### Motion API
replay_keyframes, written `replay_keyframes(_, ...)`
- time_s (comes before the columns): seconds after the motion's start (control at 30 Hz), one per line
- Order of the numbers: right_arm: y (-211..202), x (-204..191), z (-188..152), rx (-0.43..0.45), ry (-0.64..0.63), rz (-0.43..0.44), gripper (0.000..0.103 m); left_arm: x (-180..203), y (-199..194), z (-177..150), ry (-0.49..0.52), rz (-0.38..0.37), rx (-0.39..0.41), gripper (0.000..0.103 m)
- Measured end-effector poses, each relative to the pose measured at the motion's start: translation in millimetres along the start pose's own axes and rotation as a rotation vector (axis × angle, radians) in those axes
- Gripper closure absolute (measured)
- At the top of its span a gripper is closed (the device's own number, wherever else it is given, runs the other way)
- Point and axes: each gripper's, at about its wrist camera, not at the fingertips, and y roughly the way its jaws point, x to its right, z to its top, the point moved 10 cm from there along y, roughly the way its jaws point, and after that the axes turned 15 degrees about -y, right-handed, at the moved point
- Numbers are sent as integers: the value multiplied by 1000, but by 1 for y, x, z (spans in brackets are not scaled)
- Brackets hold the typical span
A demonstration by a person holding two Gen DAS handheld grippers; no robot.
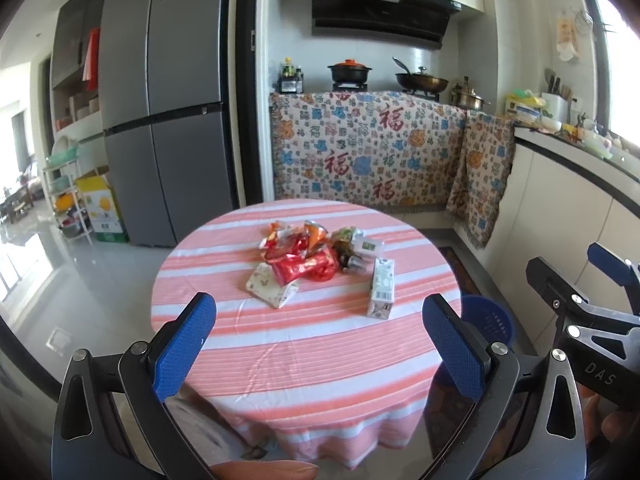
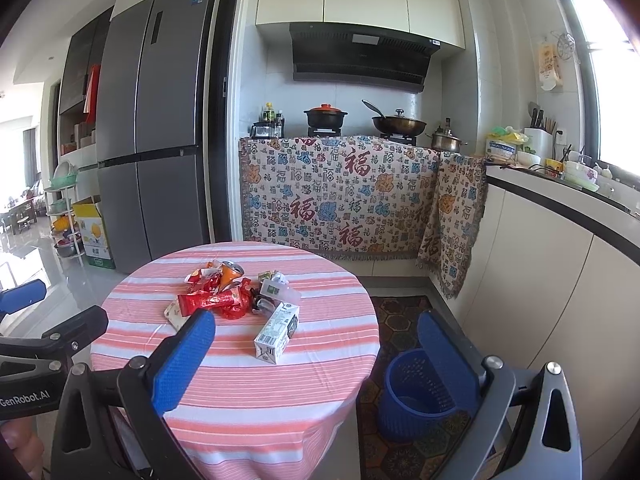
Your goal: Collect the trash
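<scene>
Hovering before the near edge of the desk [image 1: 280, 360], left claw [image 1: 320, 344] and right claw [image 2: 316, 364] both gape empty. Trash pile [image 1: 304, 256] sits mid-desk, untouched; the carton [image 2: 277, 332] looks easiest first, for the blue basket [image 2: 416, 396] on the floor.

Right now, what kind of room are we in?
A home kitchen, most likely: a stove with pots under a range hood, a tall fridge, and a round table with trash.

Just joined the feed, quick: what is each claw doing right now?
Left claw: open, holding nothing, above the table's near edge.
Right claw: open, holding nothing.
</scene>
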Motion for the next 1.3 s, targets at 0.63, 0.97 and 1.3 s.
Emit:
replay_keyframes(0.63, 1, 0, 0, -3, -5, 9, 0, 3, 1, 1, 3, -2, -8, 0)
replay_keyframes(0.97, 0, 0, 0, -3, -6, 8, 0, 5, 2, 1, 3, -2, -11, 0)
replay_keyframes(1.3, 1, -2, 1, -3, -10, 10, 0, 5, 1, 2, 3, -2, -13, 0)
